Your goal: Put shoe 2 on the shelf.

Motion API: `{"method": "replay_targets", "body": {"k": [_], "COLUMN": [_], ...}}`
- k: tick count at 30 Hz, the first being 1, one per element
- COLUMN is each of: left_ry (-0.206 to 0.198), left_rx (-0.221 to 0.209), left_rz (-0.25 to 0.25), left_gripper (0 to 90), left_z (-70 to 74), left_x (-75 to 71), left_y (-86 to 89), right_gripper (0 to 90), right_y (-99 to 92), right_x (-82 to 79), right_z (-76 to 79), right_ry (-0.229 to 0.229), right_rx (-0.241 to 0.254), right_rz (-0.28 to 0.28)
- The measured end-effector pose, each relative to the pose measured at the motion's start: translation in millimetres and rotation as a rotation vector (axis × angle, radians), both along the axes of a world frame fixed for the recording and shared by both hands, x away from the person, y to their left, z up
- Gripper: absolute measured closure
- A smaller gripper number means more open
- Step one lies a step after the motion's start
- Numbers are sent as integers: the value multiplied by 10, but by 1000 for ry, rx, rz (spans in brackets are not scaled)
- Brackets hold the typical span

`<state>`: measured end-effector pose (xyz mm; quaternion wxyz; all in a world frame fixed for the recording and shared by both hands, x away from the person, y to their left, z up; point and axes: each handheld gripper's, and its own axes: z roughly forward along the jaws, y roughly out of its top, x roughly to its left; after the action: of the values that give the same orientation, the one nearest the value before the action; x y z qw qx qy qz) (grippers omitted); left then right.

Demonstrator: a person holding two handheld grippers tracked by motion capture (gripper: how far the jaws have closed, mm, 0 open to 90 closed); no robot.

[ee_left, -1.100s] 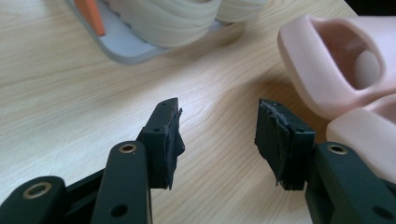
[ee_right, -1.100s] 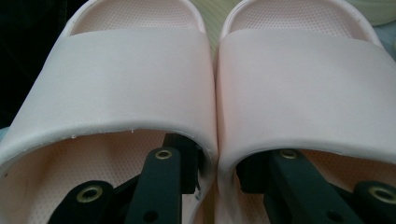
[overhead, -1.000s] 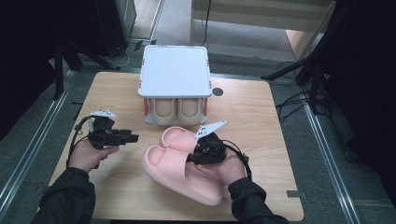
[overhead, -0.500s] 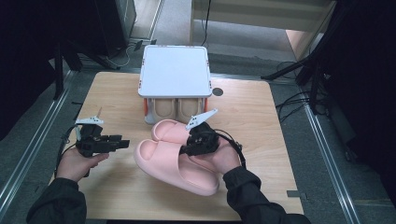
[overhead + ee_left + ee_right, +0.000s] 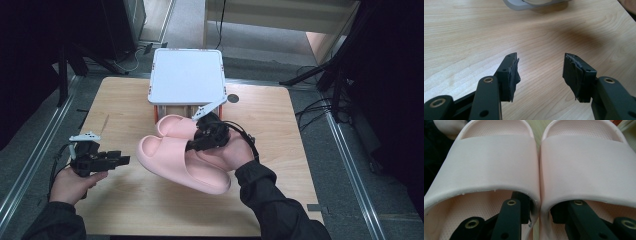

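Observation:
A pair of pink slippers [image 5: 170, 160] hangs side by side above the wooden table [image 5: 280, 130], toes pointing left. My right gripper [image 5: 197, 142] is shut on them. In the right gripper view one jaw sits under each strap, and my right gripper [image 5: 540, 213] pinches the two inner side walls of the slippers [image 5: 499, 162] together. My left gripper [image 5: 122, 160] hovers low near the table's front left, apart from the slippers. In the left gripper view, my left gripper [image 5: 540, 70] has just been opening, with bare wood between its jaws.
A white-topped shoe rack [image 5: 187, 75] stands at the table's back middle, just behind the lifted slippers. Its base [image 5: 534, 3] shows at the top of the left gripper view. A small dark round spot [image 5: 233, 98] lies beside the rack.
The right hand has carried the slipper pair leftward and up off the table. The left hand has drifted toward the near left edge.

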<state>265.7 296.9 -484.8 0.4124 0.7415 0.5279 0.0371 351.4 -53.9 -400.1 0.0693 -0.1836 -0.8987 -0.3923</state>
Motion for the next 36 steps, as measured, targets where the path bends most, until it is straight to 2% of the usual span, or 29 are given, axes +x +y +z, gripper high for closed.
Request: {"method": "replay_targets", "body": {"k": [3,7,10,15,17,22,24,28,31,36], "left_ry": [-5,-2,1,-1,1,-2,-3,-4,2,-12], "left_rx": [13,7,7,3,5,5,5,0,-14,-10], "left_rz": [5,9,12,12,7,2,-3,-14,-26,-42], "left_gripper": [452,451,448,446,446,446,446,446,440,437], "left_z": [-8,-6,-9,-8,-8,-5,-2,2,1,10], "left_x": [-8,-8,-3,7,11,28,36,67,100,134], "left_y": [5,23,22,18,20,3,-6,-29,-46,-79], "right_gripper": [737,736,736,736,737,737,737,736,736,737], "right_y": [45,96,113,154,168,198,217,236,237,234], "right_x": [35,75,112,176,169,185,205,279,355,523], "right_z": [120,280,389,536,595,748,822,937,995,1035], "right_ry": [3,10,12,66,54,21,12,-36,-45,-56], "right_rx": [-16,-26,-14,-17,-4,-14,-24,-42,-42,-55], "right_rz": [-11,-23,-46,-58,-47,-62,-84,-120,-155,-225]}}
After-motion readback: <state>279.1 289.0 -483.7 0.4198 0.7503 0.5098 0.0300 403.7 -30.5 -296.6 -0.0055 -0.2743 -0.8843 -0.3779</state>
